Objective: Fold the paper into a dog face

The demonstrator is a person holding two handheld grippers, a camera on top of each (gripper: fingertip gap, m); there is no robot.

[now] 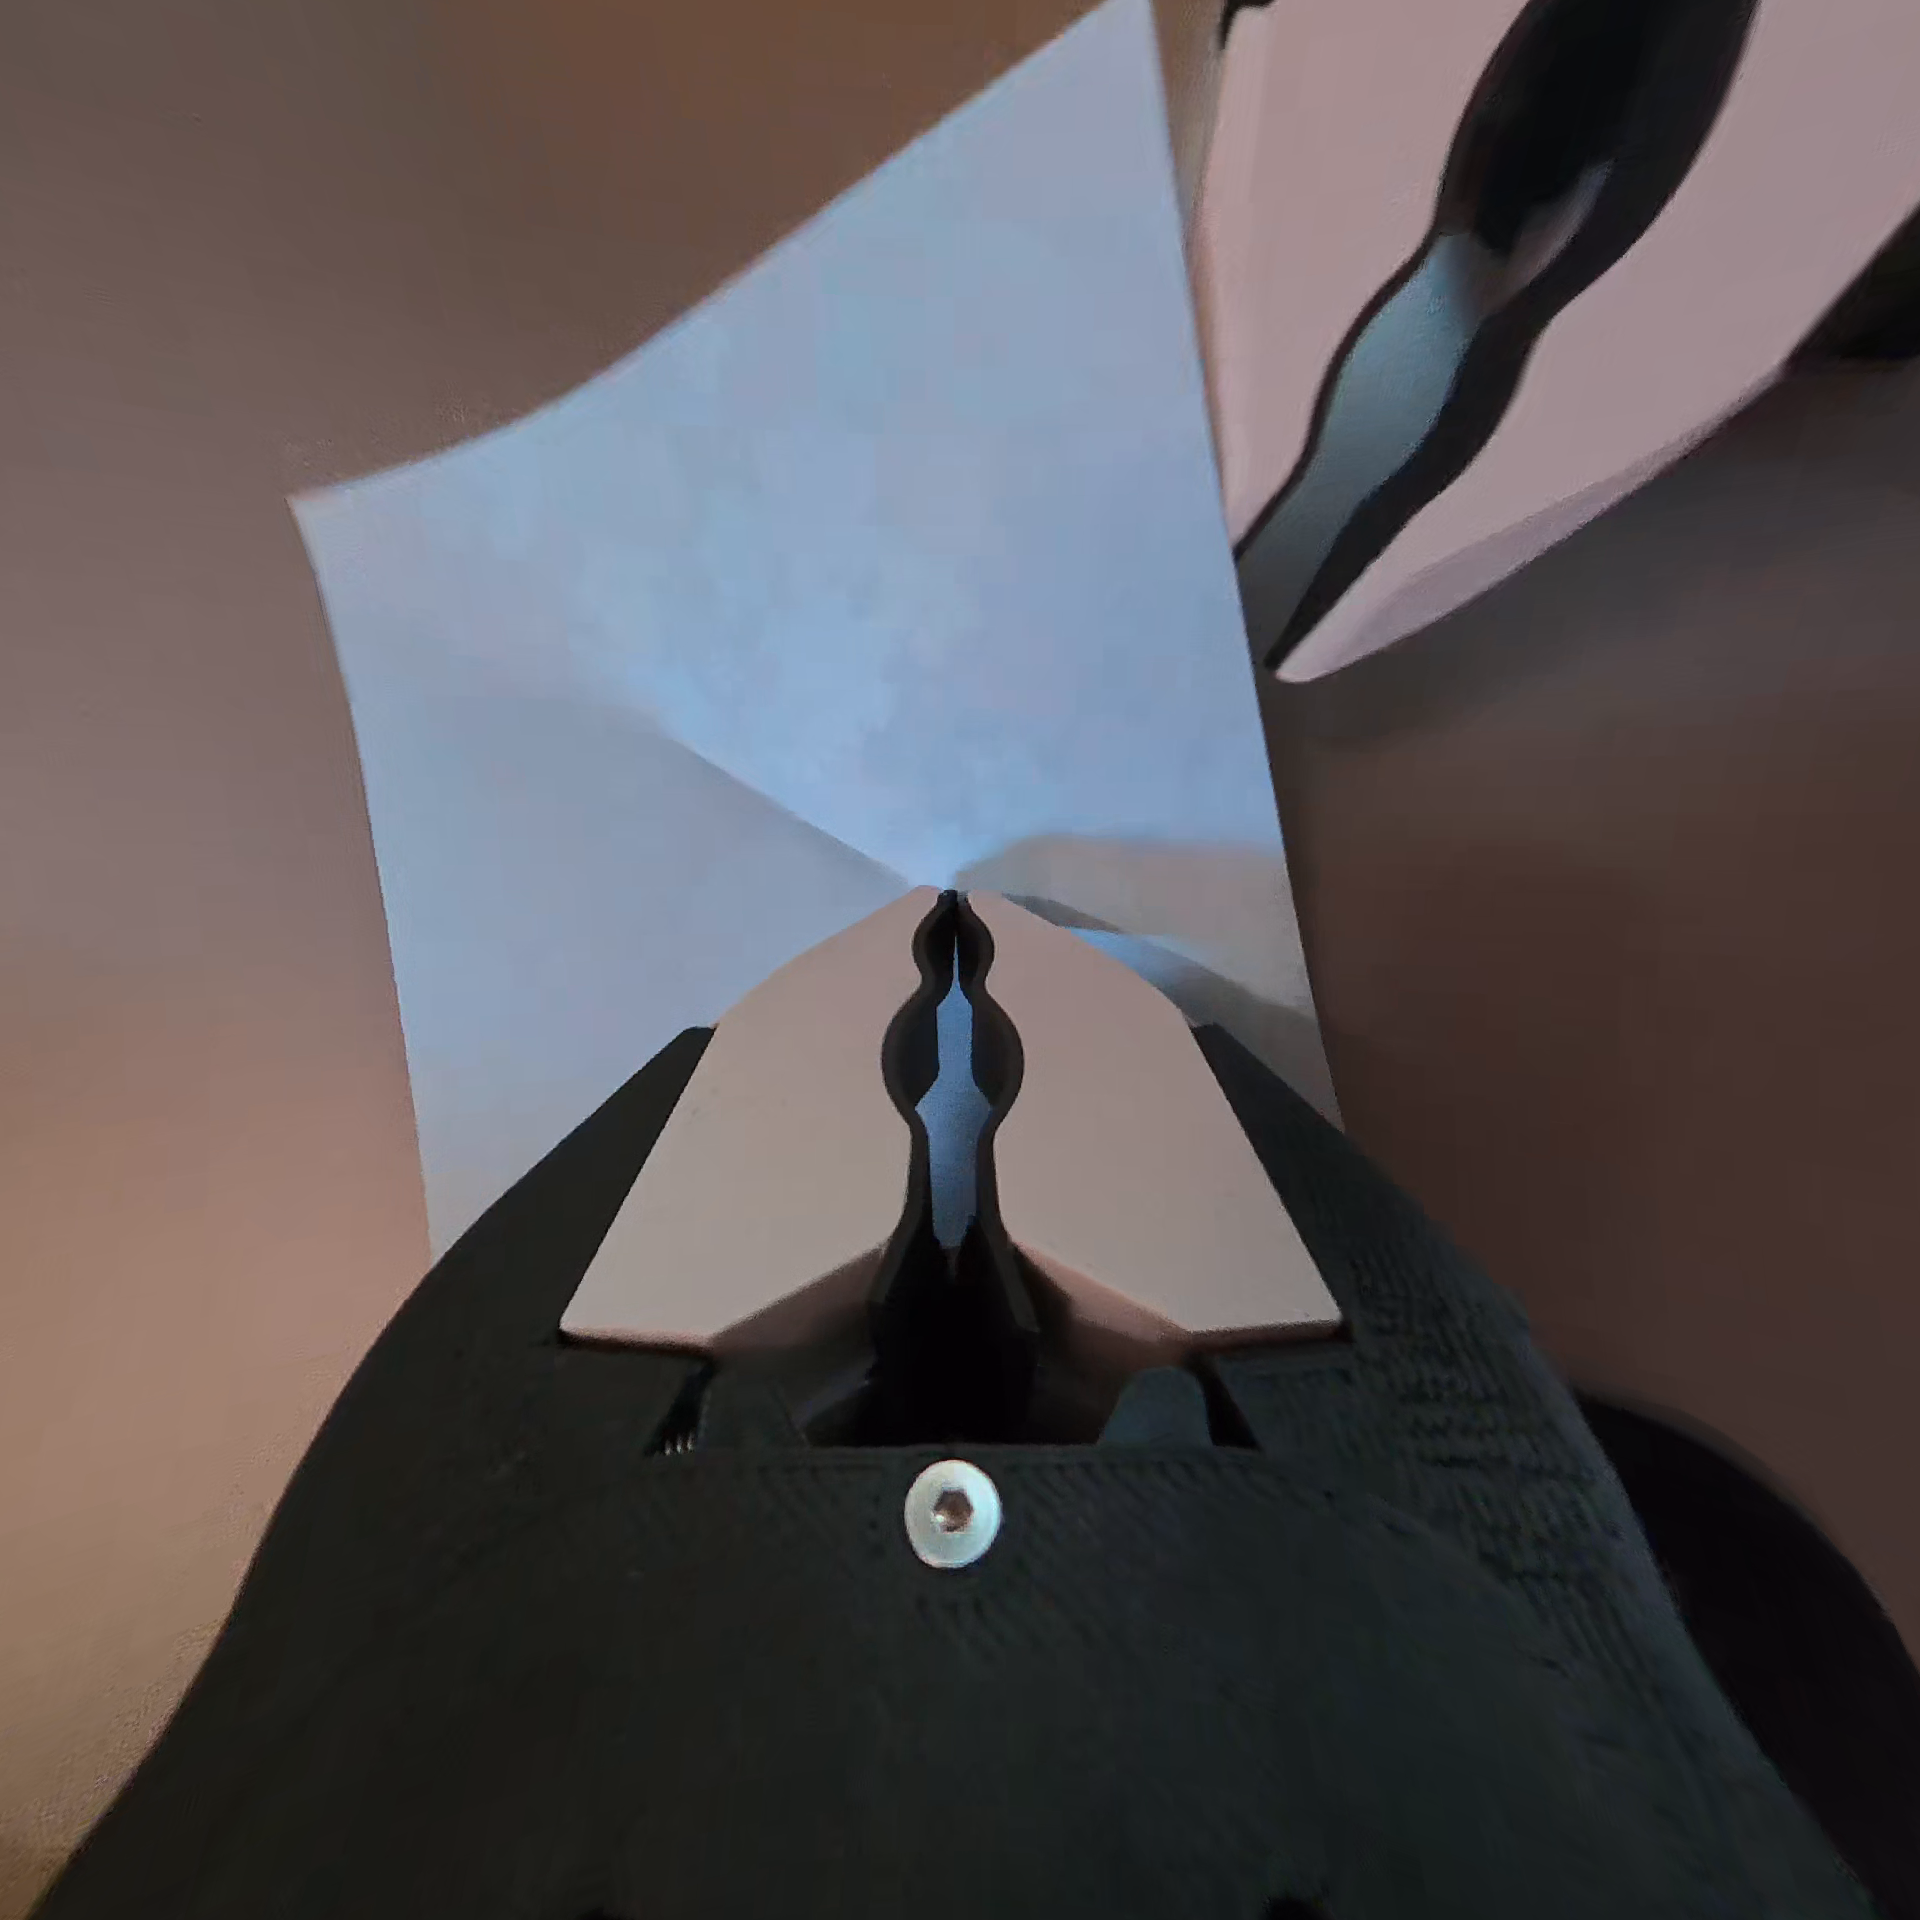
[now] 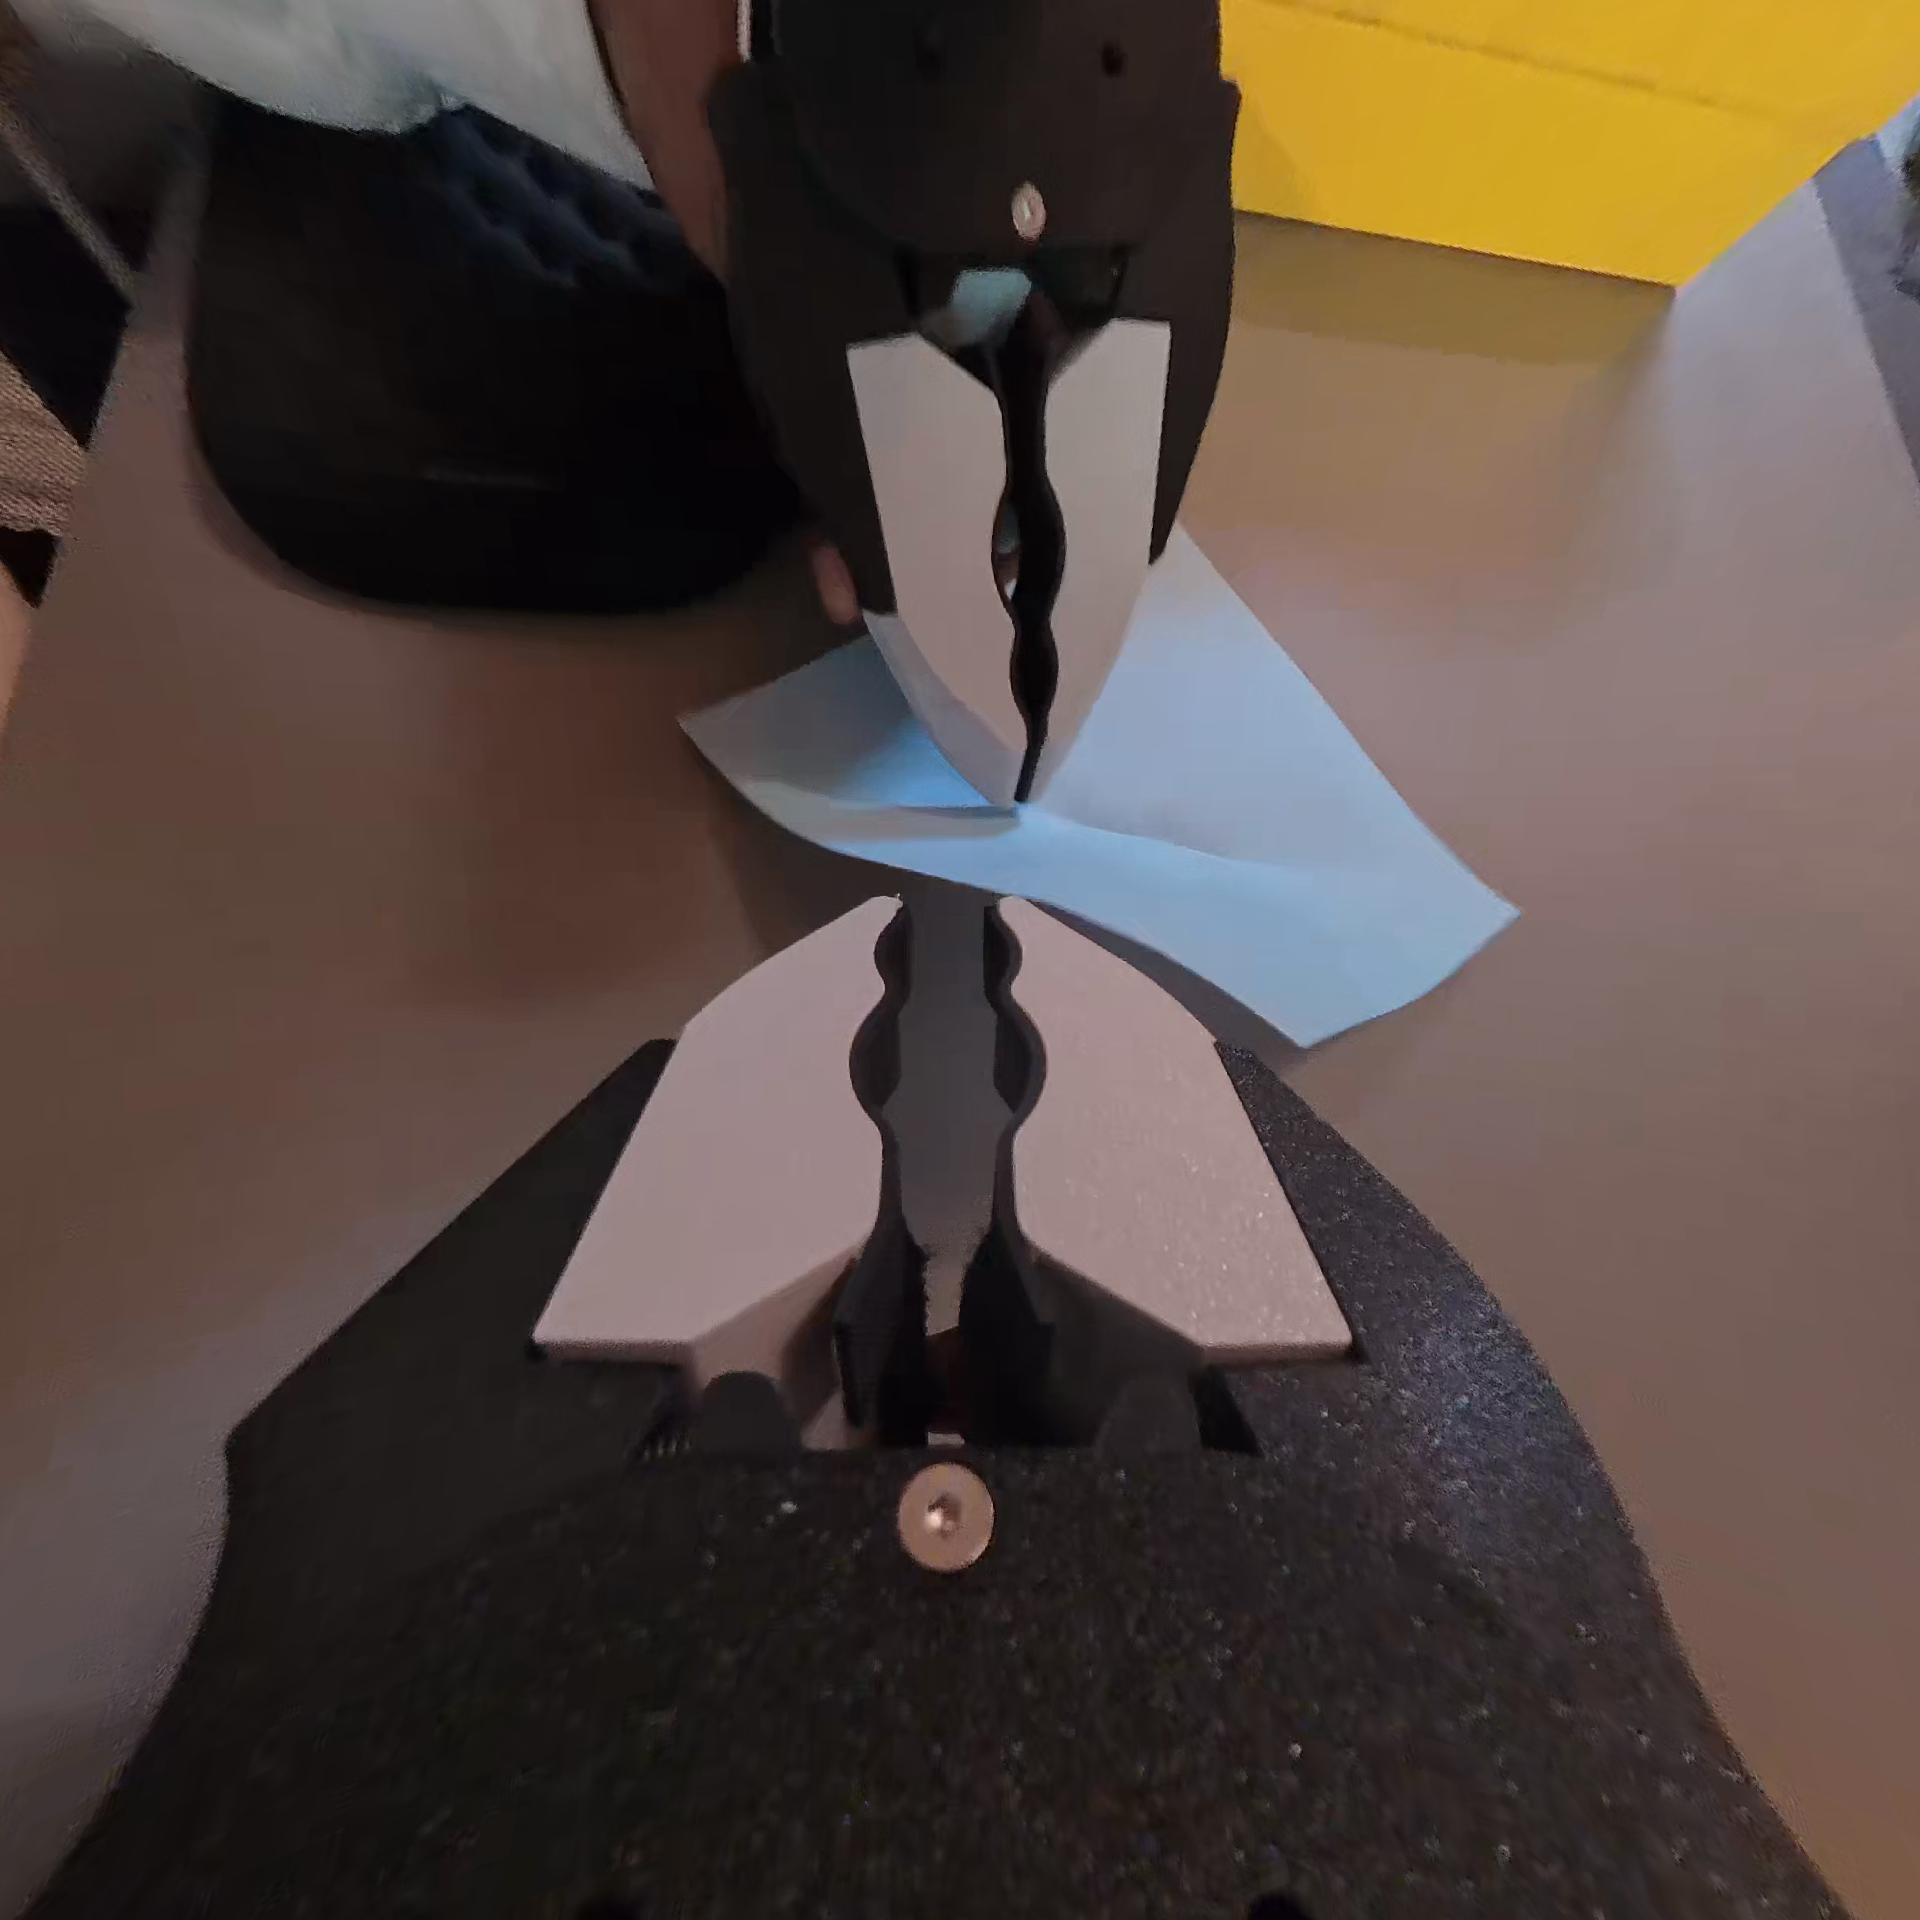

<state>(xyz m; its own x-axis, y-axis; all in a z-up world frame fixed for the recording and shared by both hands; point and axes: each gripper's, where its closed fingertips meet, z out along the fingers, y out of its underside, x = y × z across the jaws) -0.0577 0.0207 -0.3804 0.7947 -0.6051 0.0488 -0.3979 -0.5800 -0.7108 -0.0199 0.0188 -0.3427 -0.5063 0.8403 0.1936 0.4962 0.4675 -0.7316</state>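
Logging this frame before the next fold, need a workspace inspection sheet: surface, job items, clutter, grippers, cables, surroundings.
Surface: brown table, matte, bare apart from the items below.
Job's things: one light blue paper, creased and partly lifted off the table, not yet a dog face.
Clutter: dark padded object at the far left; yellow box-like object at the far right.
Grippers: left hand-held gripper shut on the paper, pinching it near a crease; right hand-held gripper slightly open, holding nothing, short of the paper's near edge.
Cables: nothing seen.
Surroundings: a person's light garment behind the table.
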